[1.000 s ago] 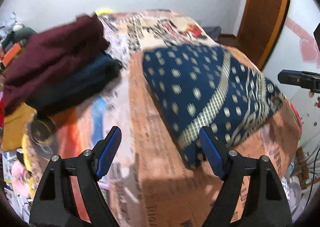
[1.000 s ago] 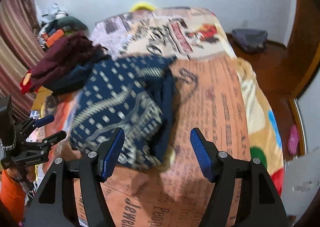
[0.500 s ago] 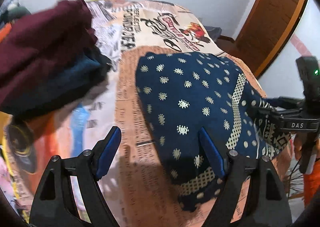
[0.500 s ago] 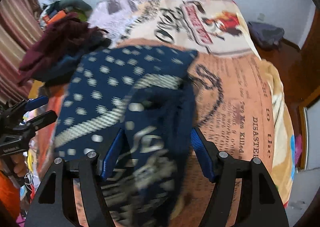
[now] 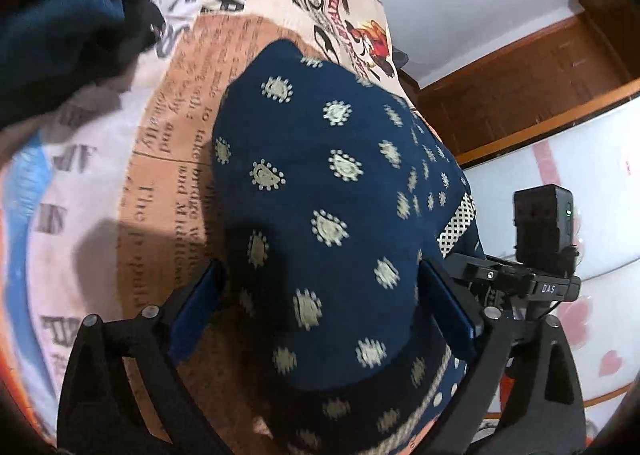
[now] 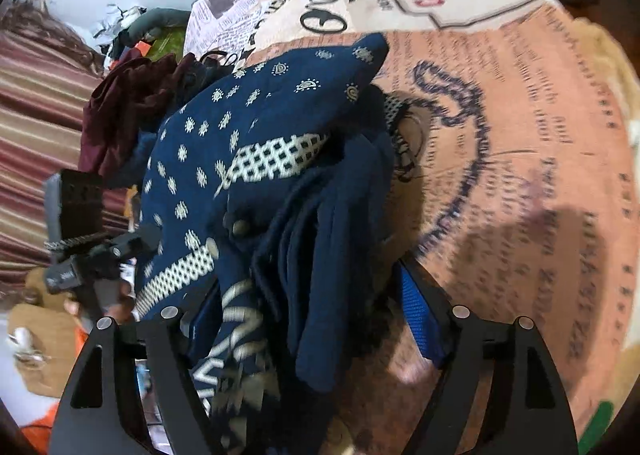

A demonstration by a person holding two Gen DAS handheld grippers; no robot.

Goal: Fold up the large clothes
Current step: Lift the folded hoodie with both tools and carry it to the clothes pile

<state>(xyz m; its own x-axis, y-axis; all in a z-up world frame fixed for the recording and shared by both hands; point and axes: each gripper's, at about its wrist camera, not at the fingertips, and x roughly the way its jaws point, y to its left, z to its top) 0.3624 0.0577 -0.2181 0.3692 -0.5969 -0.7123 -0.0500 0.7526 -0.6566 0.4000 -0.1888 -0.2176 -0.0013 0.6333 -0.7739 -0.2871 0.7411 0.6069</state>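
Jaws opening on both: left gripper (image 5: 320, 311) wide, right gripper (image 6: 316, 319) narrower; folded blue patterned garment (image 5: 332, 191) between each pair.

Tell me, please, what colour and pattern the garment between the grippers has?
The garment is navy with small cream motifs and a cream lattice band; the left wrist view shows it best.

The navy printed garment (image 5: 332, 215) hides most of my left jaws' pads and runs off the bottom edge, while the dark clothes pile (image 5: 60, 35) at upper left is blurred.
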